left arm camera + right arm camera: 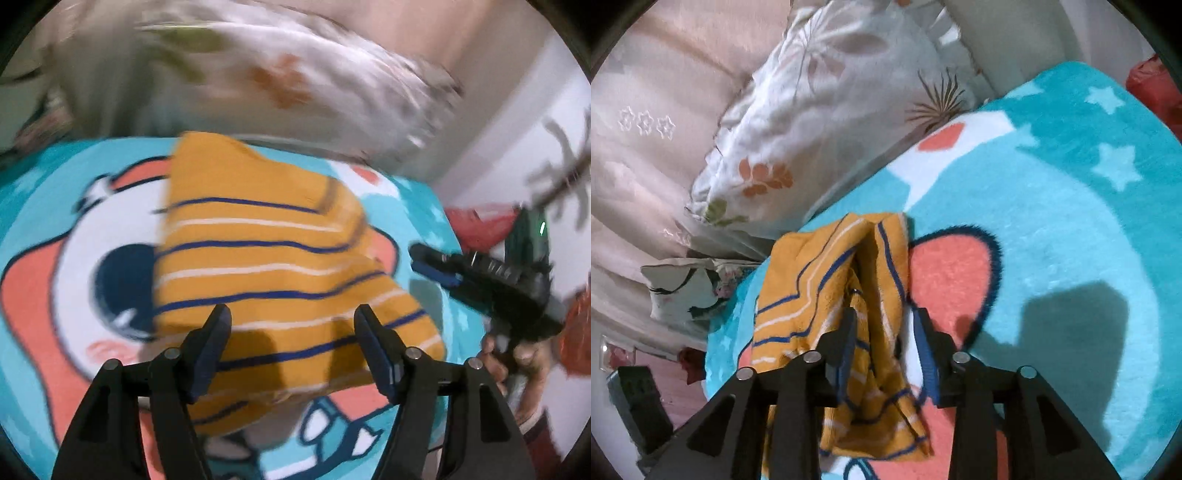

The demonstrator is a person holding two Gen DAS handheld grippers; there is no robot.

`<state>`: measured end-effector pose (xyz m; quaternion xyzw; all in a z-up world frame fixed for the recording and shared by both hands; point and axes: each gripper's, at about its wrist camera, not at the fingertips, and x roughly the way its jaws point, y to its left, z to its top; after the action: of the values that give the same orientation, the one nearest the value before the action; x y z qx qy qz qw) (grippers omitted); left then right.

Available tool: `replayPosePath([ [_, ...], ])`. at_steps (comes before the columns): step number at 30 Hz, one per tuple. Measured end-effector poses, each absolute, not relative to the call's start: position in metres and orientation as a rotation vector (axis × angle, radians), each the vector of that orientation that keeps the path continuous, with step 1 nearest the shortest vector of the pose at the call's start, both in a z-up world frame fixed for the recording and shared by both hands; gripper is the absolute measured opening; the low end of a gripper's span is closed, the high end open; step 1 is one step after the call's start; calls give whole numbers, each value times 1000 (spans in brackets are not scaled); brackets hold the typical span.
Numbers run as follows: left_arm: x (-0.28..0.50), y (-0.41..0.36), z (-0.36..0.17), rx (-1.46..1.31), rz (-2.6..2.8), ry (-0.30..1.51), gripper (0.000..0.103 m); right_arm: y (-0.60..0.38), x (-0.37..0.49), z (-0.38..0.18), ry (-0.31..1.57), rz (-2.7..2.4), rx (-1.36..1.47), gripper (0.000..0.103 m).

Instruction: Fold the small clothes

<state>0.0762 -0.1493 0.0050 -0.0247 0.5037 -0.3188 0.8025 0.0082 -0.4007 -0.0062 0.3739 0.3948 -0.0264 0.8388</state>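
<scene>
Only left wrist view shows hand (517, 358) gripping right tongs (436, 266).

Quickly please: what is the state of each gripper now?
Left gripper: open, holding nothing, above the striped garment.
Right gripper: open, garment fold between its jaws, not pinched.

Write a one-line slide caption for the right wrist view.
Right gripper, fingers apart, over a crumpled mustard striped garment on a turquoise cartoon blanket, floral pillow behind.
</scene>
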Motion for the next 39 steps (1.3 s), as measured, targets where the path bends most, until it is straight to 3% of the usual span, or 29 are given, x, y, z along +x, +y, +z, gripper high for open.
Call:
replayPosePath([
  [6,64,-181,-47,46,-642,1221,68,-385,7,-4,839,47,796,46],
  [14,52,-126,-12,-82,-619,1203,68,-352,-1,4,824,102,728,46],
  [18,55,-92,-14,-141,-518,1212,68,-319,13,-13,920,121,613,46],
  [19,57,-89,-15,-150,-496,1216,68,-310,19,-22,958,131,593,33],
  [20,60,-86,-15,-159,-477,1219,68,-306,22,-29,981,147,593,9],
  [39,60,-90,-9,-30,-406,1179,68,-367,-28,-69,1025,-5,716,11],
])
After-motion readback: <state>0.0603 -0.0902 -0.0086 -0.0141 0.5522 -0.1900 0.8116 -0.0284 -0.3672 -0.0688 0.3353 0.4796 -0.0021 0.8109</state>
